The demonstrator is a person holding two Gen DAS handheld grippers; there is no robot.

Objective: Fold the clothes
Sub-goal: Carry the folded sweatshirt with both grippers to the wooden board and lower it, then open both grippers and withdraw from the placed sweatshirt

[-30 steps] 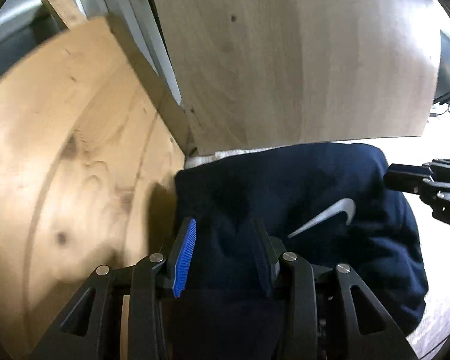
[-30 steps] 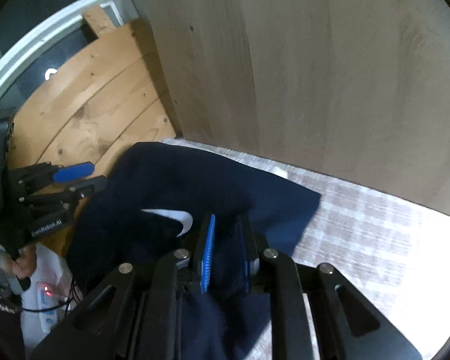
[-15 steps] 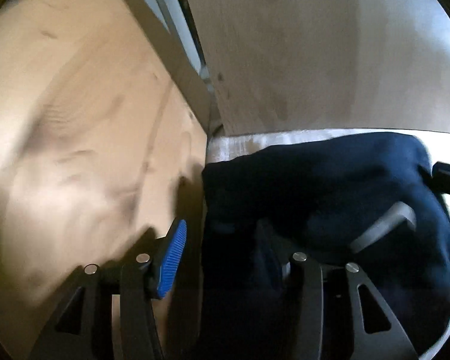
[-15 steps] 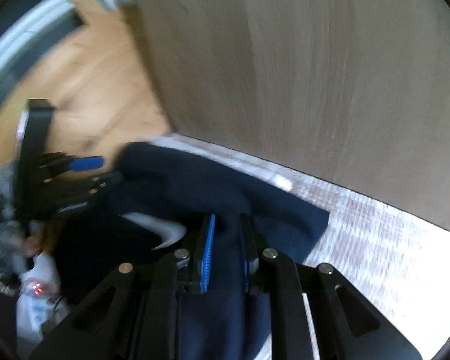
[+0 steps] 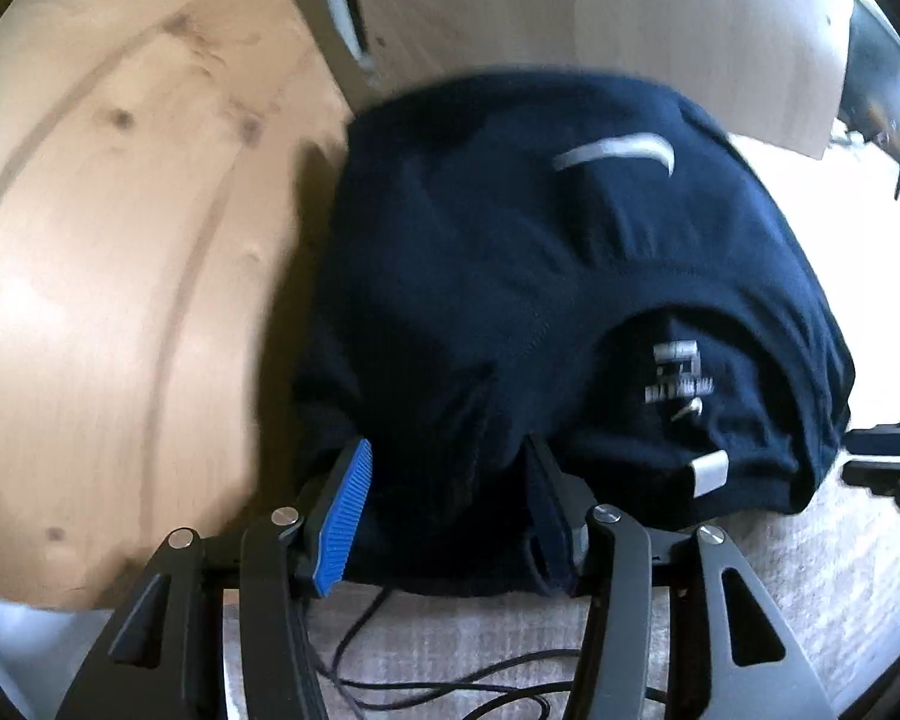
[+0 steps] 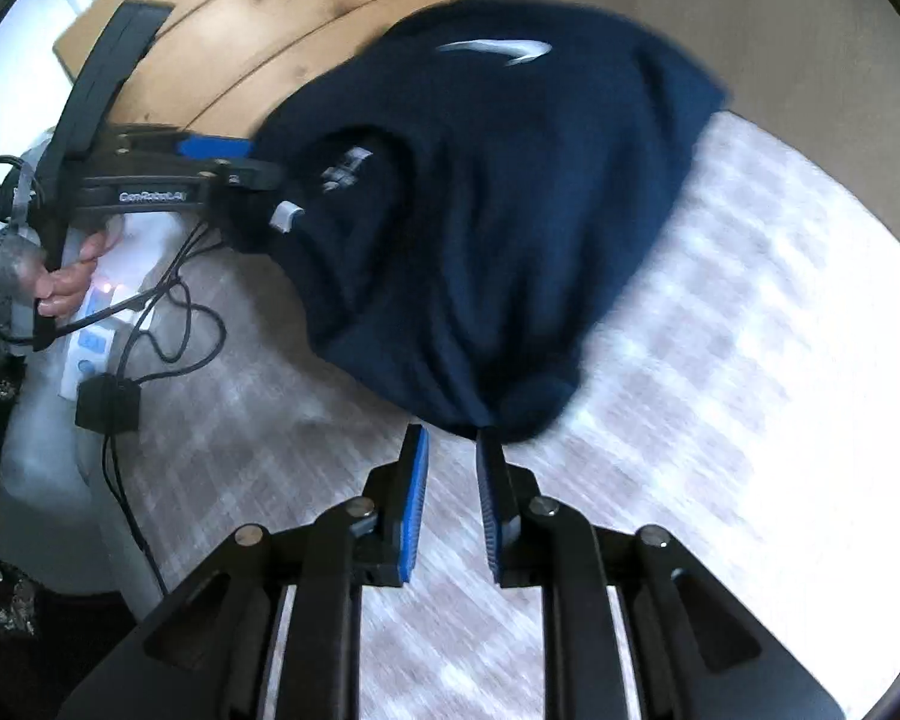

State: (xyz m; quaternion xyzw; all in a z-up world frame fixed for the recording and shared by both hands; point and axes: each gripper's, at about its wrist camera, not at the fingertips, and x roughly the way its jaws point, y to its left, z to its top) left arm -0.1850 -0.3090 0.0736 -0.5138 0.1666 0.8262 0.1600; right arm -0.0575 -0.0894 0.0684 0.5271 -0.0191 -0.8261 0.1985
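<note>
The left gripper (image 6: 252,165) carries white lettering, about "GenRobot.AI". The navy shirt (image 6: 480,210) has a white swoosh sign; its neck print, nearer this gripper, is unreadable.

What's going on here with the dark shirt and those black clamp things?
A person is folding a navy shirt with a handheld gripper in each hand. The left gripper has a bunch of the cloth near the collar between its fingers, which stand fairly wide apart. The right gripper sits at the shirt's near edge, with the fabric bunched right at its fingertips; whether it grips it is hard to tell. The shirt lies crumpled on a pale checked cloth, its white logo facing up.
</note>
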